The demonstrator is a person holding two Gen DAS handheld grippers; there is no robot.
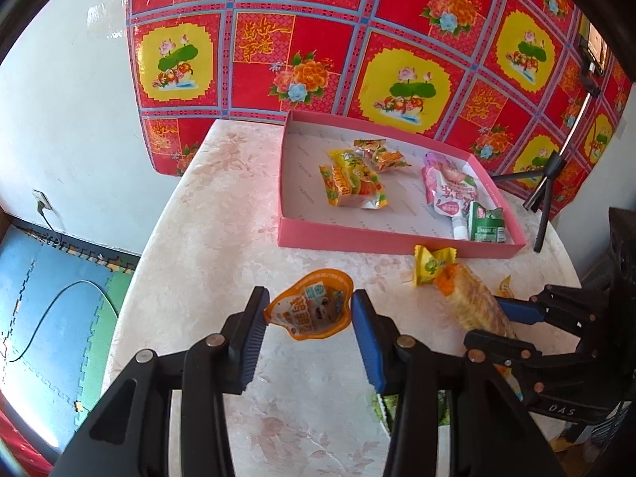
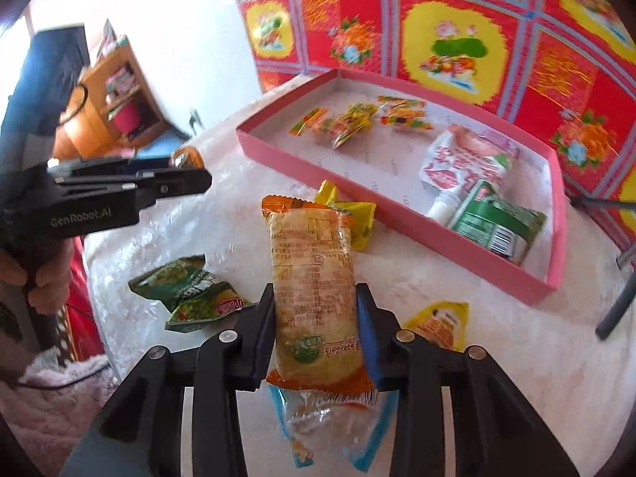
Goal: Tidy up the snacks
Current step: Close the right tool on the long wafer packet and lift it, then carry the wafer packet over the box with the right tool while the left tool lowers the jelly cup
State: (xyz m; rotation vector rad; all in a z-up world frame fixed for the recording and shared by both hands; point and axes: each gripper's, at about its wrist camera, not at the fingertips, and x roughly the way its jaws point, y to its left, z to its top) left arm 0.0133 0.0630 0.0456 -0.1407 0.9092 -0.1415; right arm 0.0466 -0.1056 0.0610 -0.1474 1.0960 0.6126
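Note:
My left gripper [image 1: 308, 310] is shut on an orange snack pouch [image 1: 308, 304] and holds it above the table. My right gripper [image 2: 316, 318] is shut on a long orange cracker pack [image 2: 312, 270], also in the left wrist view [image 1: 475, 302]. A pink tray [image 1: 389, 236] at the table's far side holds several yellow-orange candy packets [image 1: 353, 177], a pink-white pouch [image 1: 449, 189] and a green packet [image 1: 487, 224]. The tray shows in the right wrist view [image 2: 397, 210] too.
A yellow candy packet [image 2: 357, 214] lies by the tray's front wall. A green packet [image 2: 190, 290], a yellow pouch [image 2: 441, 322] and a clear-blue wrapper [image 2: 330, 429] lie on the pale table [image 1: 222, 238]. A black tripod [image 1: 544, 194] stands at the right. A red patterned cloth [image 1: 357, 39] hangs behind.

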